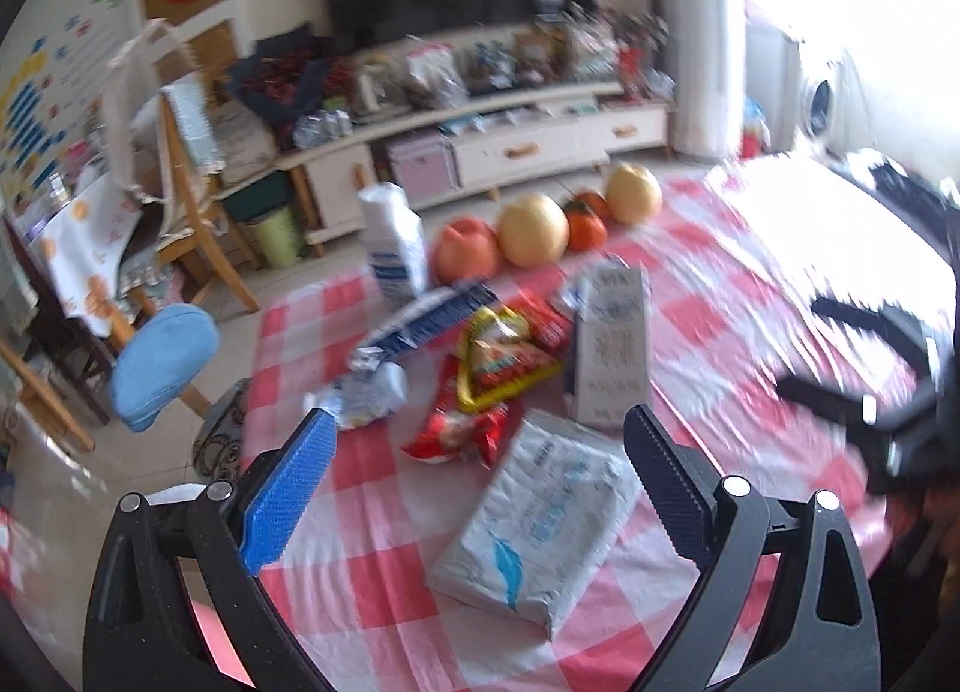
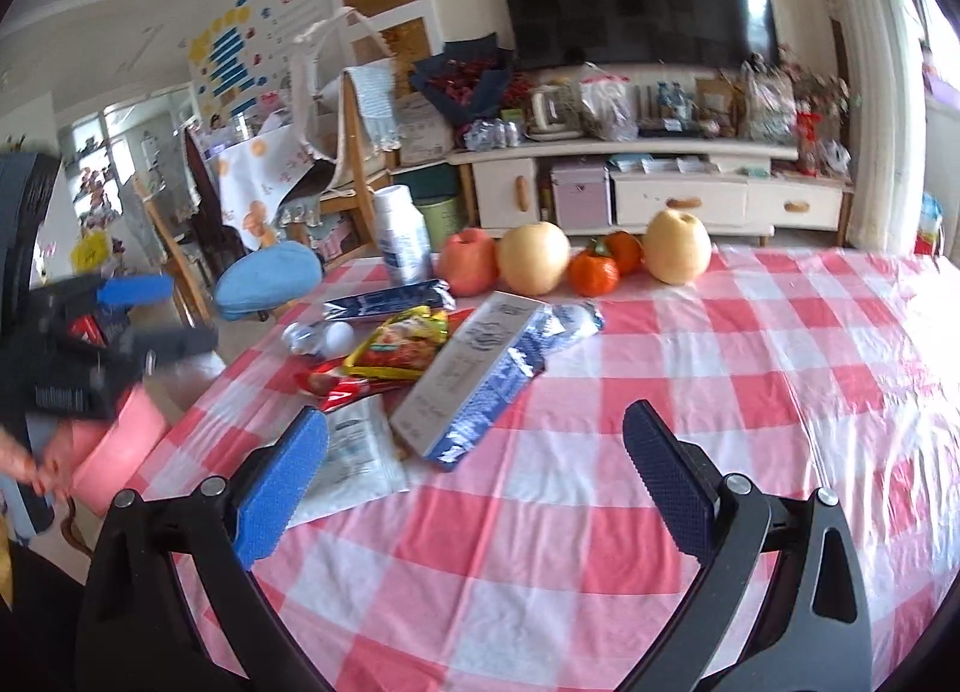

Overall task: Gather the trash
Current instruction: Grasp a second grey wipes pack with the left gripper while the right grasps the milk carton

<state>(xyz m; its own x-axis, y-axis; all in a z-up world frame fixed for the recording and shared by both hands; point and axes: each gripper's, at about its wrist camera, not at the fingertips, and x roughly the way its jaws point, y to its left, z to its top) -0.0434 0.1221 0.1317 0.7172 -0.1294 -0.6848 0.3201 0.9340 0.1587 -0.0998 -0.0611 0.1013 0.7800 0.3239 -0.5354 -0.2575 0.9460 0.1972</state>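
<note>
Left wrist view: trash pile sits mid-frame on the checked tablecloth [image 1: 690,332]. Nearest piece is the grey-white plastic pouch [image 1: 540,518], lying flat, lower centre of frame, right btwn the spread fingers of the left gripper [image 1: 477,482]. Its long axis runs from lower-centre up toward upper-right, roughly along the gripper's reach, so the jaws straddle its short width. Above it: red wrapper [image 1: 462,428], yellow snack pack [image 1: 498,356], upright-ish grey carton [image 1: 612,344], blue-white wrapper [image 1: 420,320], crumpled foil bit [image 1: 366,392]. White bottle [image 1: 393,242] and a row of fruit [image 1: 534,230] stand behind, toward frame top, probably not trash.

Left gripper: released, wide apart, nothing held. Right gripper [image 2: 477,470]: also spread wide, empty; from its view the pile lies upper left of frame, w/ the pouch [image 2: 354,452] just beside its blue finger [image 2: 282,482].

Judgement: left is nearer & better lined up; the pouch looks like its first pick.
</note>
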